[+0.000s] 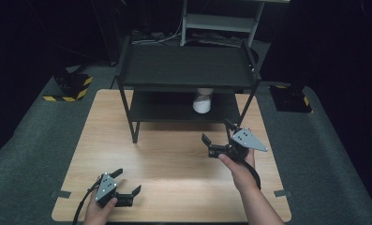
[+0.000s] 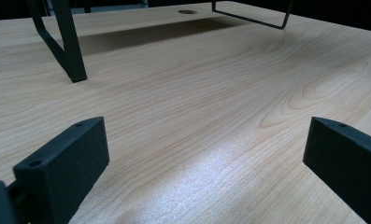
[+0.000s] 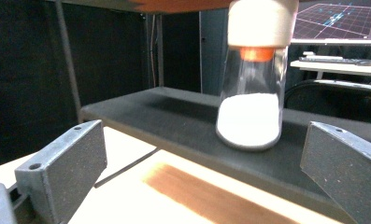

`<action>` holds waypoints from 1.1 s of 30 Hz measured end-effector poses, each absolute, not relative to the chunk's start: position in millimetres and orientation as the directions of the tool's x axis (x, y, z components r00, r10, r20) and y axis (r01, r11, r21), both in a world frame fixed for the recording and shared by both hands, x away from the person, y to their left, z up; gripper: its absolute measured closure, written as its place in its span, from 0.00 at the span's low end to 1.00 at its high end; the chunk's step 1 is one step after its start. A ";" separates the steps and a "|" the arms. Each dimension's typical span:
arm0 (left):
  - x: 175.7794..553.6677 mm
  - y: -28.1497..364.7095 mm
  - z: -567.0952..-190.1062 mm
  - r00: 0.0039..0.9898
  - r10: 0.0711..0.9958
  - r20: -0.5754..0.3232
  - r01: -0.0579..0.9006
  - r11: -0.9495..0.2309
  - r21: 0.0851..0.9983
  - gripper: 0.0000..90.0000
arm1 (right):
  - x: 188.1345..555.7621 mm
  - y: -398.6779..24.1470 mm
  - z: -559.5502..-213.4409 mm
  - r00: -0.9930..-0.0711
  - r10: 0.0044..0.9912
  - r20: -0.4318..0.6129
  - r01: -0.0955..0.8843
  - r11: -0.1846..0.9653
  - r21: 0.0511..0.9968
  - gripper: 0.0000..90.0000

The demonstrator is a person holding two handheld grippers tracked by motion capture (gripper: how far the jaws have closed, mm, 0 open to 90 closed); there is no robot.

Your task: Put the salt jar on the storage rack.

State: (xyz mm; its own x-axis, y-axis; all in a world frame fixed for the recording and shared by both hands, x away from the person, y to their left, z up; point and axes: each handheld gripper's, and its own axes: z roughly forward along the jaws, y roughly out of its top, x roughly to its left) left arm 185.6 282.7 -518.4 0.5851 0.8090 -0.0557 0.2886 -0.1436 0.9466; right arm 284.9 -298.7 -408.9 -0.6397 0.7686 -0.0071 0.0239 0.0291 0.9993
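Right gripper (image 1: 219,138), jaws wide apart and empty, faces the clear glass shaker of white powder (image 3: 251,88) on the black shelf's lower tier (image 3: 174,112). Left gripper (image 1: 127,182) rests, likewise agape. An off-centre approach could topple the shaker.

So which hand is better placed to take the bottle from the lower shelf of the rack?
Right. The right claw is open, just in front of the lower shelf, and its view faces the bottle. The left claw, also open, sits at the table's near edge, facing bare wood.
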 end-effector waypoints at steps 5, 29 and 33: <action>185.5 282.4 -518.5 0.584 0.810 -0.055 0.288 -0.144 0.947 0.01 | 269.7 -306.8 -423.5 -0.643 0.766 -0.021 0.015 0.040 0.999 0.00; 184.7 281.4 -518.2 0.580 0.813 -0.049 0.287 -0.148 0.946 0.01 | 216.6 -349.3 -488.1 -0.586 0.810 -0.032 0.081 0.098 0.992 0.00; 184.4 281.1 -518.2 0.579 0.814 -0.048 0.287 -0.149 0.946 0.01 | 211.4 -354.9 -498.1 -0.569 0.822 -0.016 0.109 0.095 0.989 0.00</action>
